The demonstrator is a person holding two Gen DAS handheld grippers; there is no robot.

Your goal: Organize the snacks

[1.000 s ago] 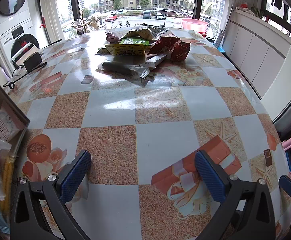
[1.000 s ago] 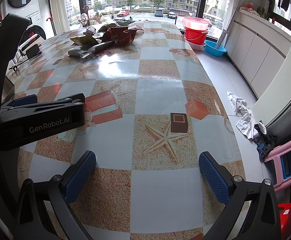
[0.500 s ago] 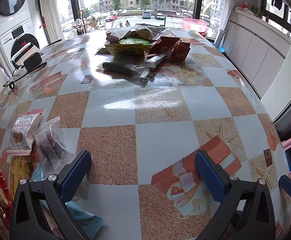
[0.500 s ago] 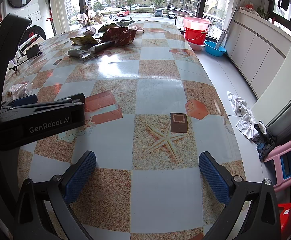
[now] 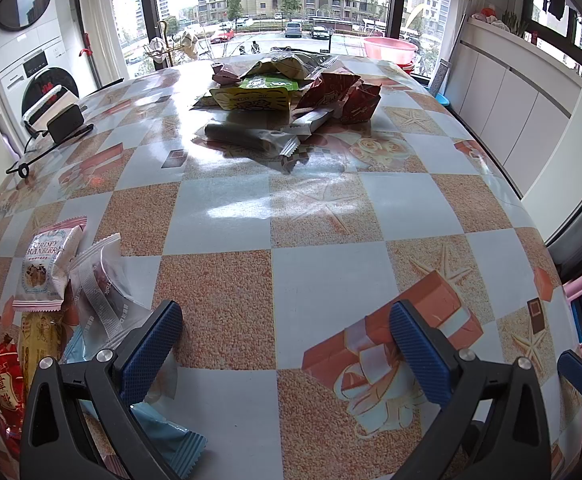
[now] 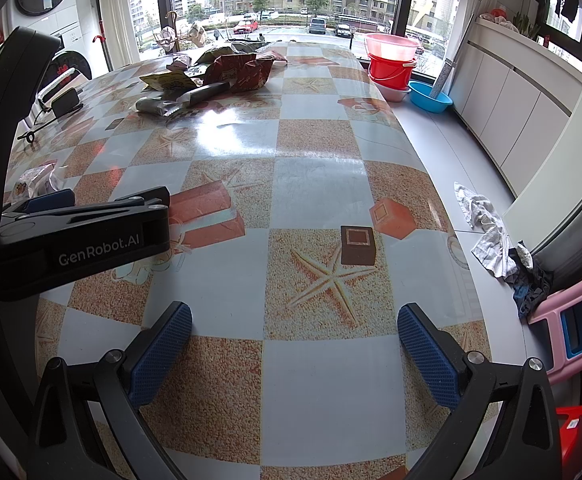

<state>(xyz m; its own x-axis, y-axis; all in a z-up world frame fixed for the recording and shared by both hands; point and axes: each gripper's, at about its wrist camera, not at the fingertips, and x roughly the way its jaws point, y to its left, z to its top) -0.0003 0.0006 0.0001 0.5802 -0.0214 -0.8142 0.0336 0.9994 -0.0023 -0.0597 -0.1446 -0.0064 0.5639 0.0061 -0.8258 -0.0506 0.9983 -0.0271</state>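
two open tongs over a snack-strewn table

i hold my left tongs (image 5: 287, 344) low over the table (image 5: 315, 216), its two blue-padded fingers spread wide with nothing between them. the table wears a glossy checked cloth of pale blue and orange squares printed with starfish and gift boxes.

just left of my left tongs lies a small heap of snacks. a white and pink cookie packet (image 5: 47, 264) sits farthest from me. beside it a clear wrapper (image 5: 99, 292) leans against the left finger. nearer me a yellow packet (image 5: 39, 340) and a red packet (image 5: 7, 392) lie at the edge of the view, and a light blue wrapper (image 5: 167, 444) pokes out from under the left finger.

at the far end of the table is a second, bigger pile of snacks (image 5: 287, 96): a yellow and green bag, red bags, a tan bag behind them, and a silver stick-shaped packet (image 5: 247, 138) lying nearest to me. to the left of that pile, well apart, a black charger (image 5: 65, 122) with its cord rests by the table edge.

my right tongs (image 6: 295, 352) hover over bare cloth near a printed starfish, fingers also spread wide and gripping nothing. in this view the left tongs' black body crosses the left side.

on the floor to the right stand a red bucket (image 6: 391, 70) with a pink basin on top, a blue basin (image 6: 431, 98), and a crumpled rag (image 6: 487, 228).
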